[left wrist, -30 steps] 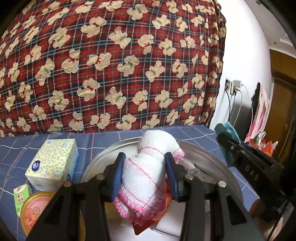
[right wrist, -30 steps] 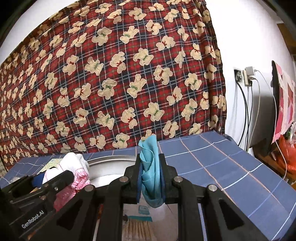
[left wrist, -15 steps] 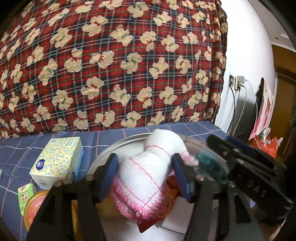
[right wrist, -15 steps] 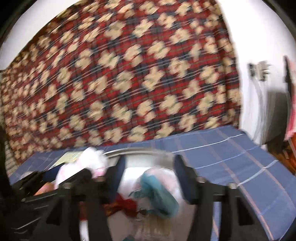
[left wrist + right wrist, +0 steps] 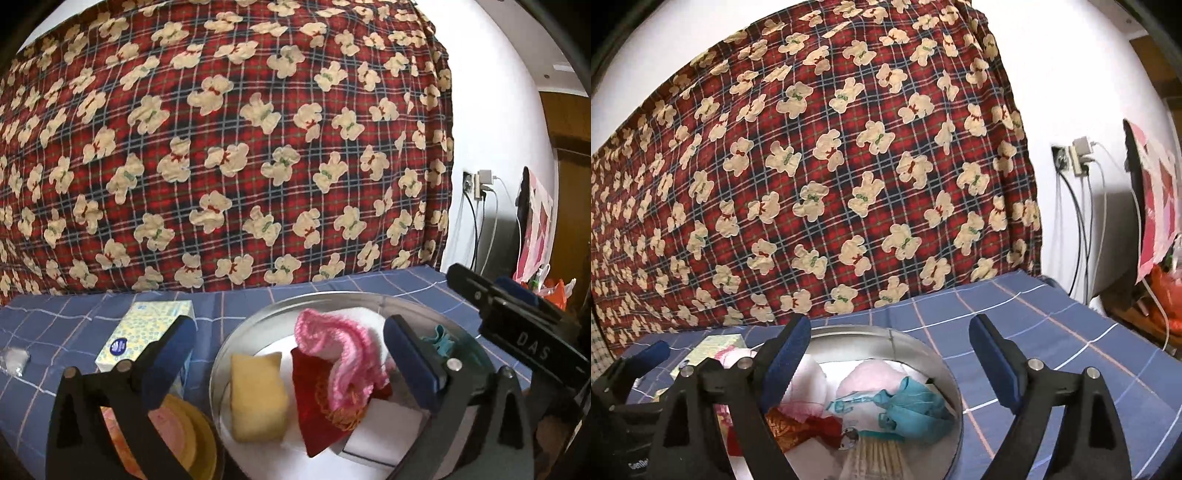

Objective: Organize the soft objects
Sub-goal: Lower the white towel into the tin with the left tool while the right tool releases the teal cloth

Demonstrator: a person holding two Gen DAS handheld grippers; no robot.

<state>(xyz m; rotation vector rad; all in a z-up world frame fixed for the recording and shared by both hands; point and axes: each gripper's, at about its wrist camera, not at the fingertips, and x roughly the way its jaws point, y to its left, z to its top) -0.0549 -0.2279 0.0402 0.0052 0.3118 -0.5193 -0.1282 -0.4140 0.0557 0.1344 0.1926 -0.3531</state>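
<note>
Both the left gripper and the right gripper hovered over the round metal tray with fingers spread apart and empty, the pink-edged towel lying in the tray directly below the left one.
</note>
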